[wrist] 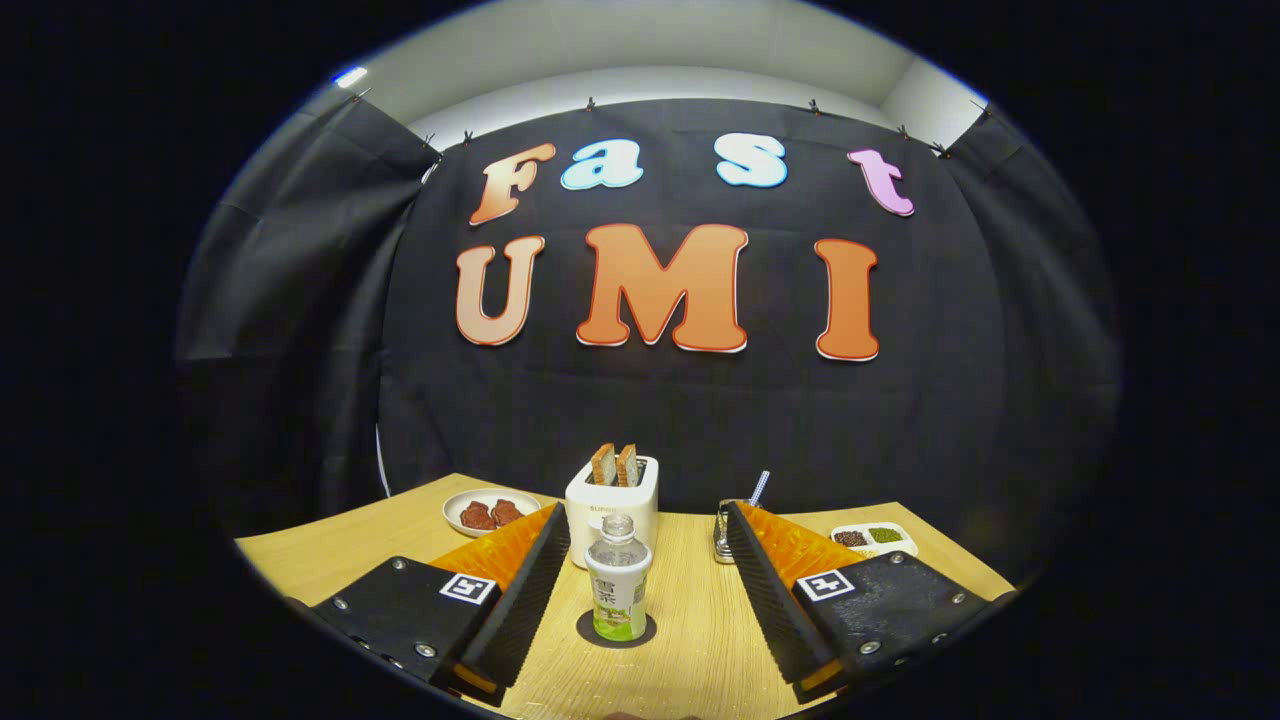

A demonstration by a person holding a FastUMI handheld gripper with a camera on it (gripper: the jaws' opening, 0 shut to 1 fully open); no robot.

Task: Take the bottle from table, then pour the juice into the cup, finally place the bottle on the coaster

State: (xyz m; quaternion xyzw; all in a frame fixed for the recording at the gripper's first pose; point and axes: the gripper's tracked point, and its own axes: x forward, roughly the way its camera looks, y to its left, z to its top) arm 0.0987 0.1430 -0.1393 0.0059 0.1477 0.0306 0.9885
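One bottle (617, 588) stands upright on one dark round coaster (590, 632) on the wooden counter (330, 560), and everything else can be placed from it. Farthest to its left and farther back lies one white plate (490, 510) carrying two reddish-brown pieces. Nearer, the left finger of the tool (647, 590) runs alongside the bottle with a gap of bare wood between them. Directly behind the bottle, almost touching it in this view, sits one white toaster (610, 503) with two slices of bread (614, 465) standing up out of its slots. To the bottle's right the tool's other finger lies farther off than the left one, so the tool is spread wide and grips nothing, the bottle standing free between the fingers. Just behind that right finger one small metal holder (722, 540) shows, with a thin stick rising from it. Farthest right rests one white divided dish (872, 540) with two fillings, one dark and one green.
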